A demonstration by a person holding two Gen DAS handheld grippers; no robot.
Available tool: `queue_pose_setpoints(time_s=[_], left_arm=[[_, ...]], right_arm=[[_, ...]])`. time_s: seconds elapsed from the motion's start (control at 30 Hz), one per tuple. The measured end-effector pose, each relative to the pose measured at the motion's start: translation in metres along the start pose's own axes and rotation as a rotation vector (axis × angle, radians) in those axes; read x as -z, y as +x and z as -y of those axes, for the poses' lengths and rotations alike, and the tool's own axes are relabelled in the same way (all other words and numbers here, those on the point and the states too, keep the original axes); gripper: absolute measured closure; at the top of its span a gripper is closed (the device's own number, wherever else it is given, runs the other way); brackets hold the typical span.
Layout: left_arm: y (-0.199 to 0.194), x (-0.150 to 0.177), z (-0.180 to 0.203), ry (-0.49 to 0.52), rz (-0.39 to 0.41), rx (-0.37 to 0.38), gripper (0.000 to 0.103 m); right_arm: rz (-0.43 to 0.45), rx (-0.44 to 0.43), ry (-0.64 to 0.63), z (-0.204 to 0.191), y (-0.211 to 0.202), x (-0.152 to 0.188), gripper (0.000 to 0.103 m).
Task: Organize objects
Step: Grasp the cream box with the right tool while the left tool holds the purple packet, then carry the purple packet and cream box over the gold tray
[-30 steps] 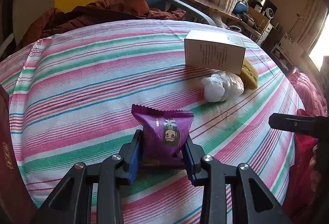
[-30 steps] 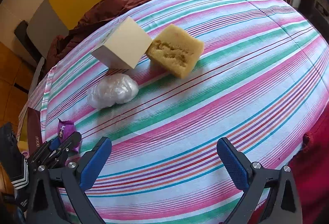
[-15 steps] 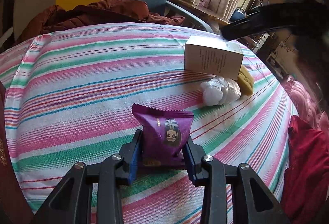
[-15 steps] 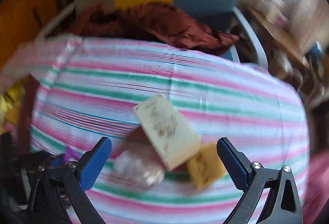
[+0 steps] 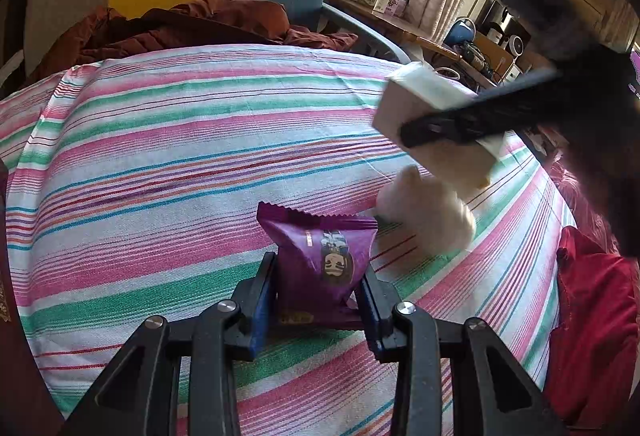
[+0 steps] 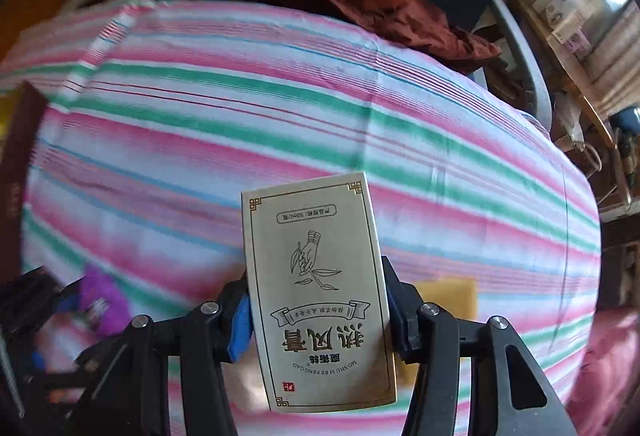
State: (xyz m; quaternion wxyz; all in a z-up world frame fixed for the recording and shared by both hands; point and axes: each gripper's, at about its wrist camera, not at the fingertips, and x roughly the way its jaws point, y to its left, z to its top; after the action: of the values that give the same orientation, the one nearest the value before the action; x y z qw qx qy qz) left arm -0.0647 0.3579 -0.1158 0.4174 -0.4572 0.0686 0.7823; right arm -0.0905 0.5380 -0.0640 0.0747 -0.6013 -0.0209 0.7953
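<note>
The right gripper [image 6: 316, 300] has just been closing its jaws, and now the cream box [image 6: 320, 296] stands between them, with the pads pressed on its two long sides. A second ago the same jaws were wide and held nothing, and the box rested on the striped bedcover [image 6: 280, 115] beside the yellow sponge [image 6: 448, 296]. In the left wrist view the box [image 5: 424, 103] is now tilted and appears clear of the cover, at about 2 o'clock from the purple packet, with one black finger of the right gripper across its front face. The picture is blurred there, so it is not sure whether one corner still touches anything.

The left gripper [image 5: 318, 300] has not changed: its jaws are narrow and hold the purple snack packet [image 5: 320, 256] upright, low over the cover at 6 o'clock of its view. The white plastic bundle [image 5: 428, 211] lies just beside the packet, at about 2 o'clock from it and under the raised box. The sponge stays on the cover at about 4 o'clock from the box in the right wrist view.

For the task, this means that two things are now in hand at the same time, while the bundle and the sponge wait. The place where the things must go is not visible, so the next carrying step can only be guessed.
</note>
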Motion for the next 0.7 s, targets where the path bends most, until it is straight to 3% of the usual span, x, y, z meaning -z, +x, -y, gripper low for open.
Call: queue_pose_setpoints(time_s=[0.23,0.4,0.53,0.7], left_arm=[[0.001,0.001,0.007,0.032,0.000,-0.040,0.065],[0.002,0.003,0.012,0.066,0.002,-0.083,0.065],[0.002,0.004,0.016,0.080,0.005,-0.106,0.065],[0.002,0.005,0.021,0.099,0.009,-0.142,0.065]], right_arm=[[0.142,-0.074,0.193,0.005,-0.051,0.083,0.049],[0.118,-0.106,0.327,0.015,-0.039,0.139,0.049],[0.099,-0.133,0.394,0.023,-0.017,0.155,0.051],[0.113,-0.147,0.372,0.020,-0.014,0.150,0.051]])
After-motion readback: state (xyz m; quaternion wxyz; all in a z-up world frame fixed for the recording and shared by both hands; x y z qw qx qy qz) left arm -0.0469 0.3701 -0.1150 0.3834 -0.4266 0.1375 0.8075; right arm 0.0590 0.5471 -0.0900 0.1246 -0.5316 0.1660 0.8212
